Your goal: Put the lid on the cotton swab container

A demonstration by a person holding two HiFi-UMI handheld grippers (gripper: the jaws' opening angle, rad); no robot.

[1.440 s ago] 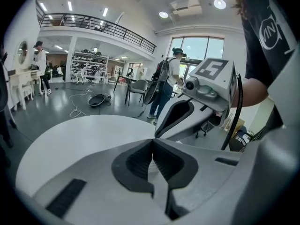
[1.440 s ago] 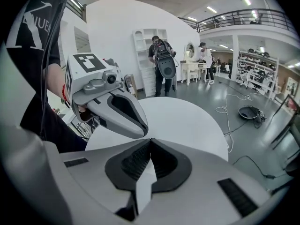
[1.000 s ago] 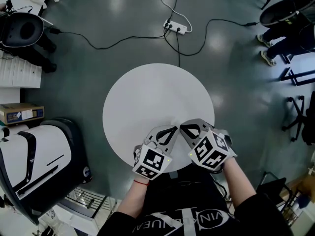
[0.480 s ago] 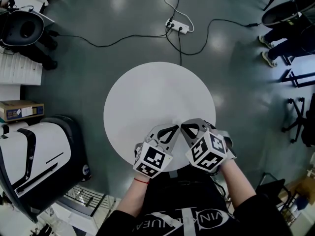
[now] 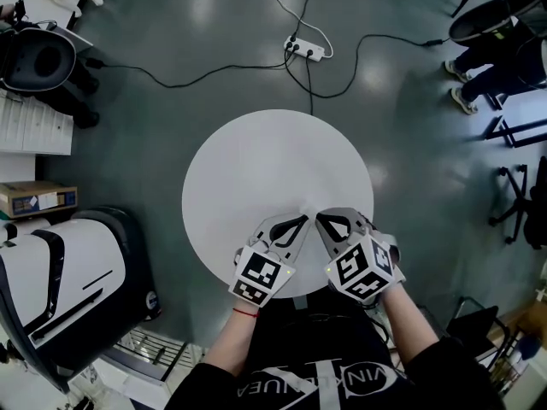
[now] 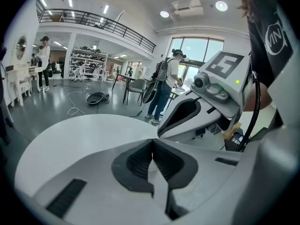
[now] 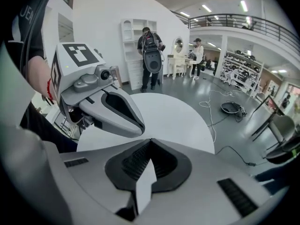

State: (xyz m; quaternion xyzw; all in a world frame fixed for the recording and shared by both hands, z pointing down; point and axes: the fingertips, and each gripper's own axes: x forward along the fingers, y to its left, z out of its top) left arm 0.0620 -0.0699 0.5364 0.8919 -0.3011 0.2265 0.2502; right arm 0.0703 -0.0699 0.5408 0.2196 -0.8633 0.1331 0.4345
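Note:
No cotton swab container or lid shows in any view. The round white table (image 5: 273, 161) is bare on top. My left gripper (image 5: 297, 222) hovers over the table's near edge, its jaws shut with nothing between them; the left gripper view (image 6: 152, 141) shows the pads pressed together. My right gripper (image 5: 323, 219) sits just beside it, tips almost meeting the left one's, and is also shut on nothing (image 7: 150, 141). Each gripper appears in the other's view: the right gripper (image 6: 187, 116) and the left gripper (image 7: 117, 111).
A power strip (image 5: 305, 49) with cables lies on the grey floor beyond the table. A white and black machine (image 5: 60, 272) and a cardboard box (image 5: 34, 199) stand at the left. A chair (image 5: 521, 212) and a person's feet (image 5: 466, 101) are at the right.

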